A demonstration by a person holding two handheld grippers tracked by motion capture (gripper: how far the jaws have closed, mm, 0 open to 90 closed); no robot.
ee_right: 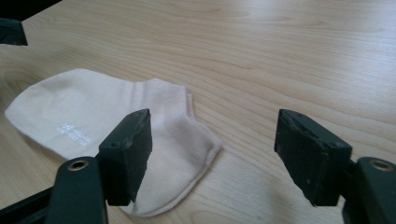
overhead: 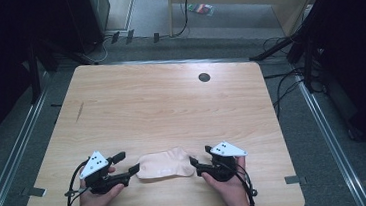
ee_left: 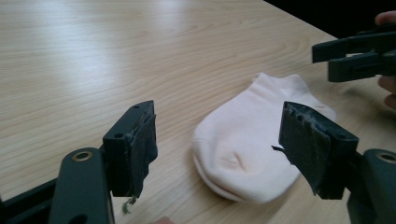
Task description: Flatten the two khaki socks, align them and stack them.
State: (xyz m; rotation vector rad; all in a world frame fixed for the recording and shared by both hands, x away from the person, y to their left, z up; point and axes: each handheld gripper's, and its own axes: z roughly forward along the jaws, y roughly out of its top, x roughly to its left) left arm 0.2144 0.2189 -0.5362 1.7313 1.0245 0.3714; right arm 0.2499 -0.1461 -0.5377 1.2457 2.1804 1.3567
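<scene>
My left gripper (overhead: 132, 163) sits at the near edge of the table (overhead: 160, 100), its jaws standing wide apart with nothing pressed between the pads. Seen along those jaws, the pale sock (ee_left: 252, 144) lies flat on the wood just ahead of the tips, its rounded toe end towards me. My right gripper (overhead: 193, 162) is wide too, holding nothing; the sock's cuff end lies just in front of its left jaw and partly behind it in the right gripper view (ee_right: 116, 135). So the sock (overhead: 163, 164) lies between my two grippers, free of both. Farther off, towards the table's far edge, is a small dark round hole (overhead: 204, 77).
</scene>
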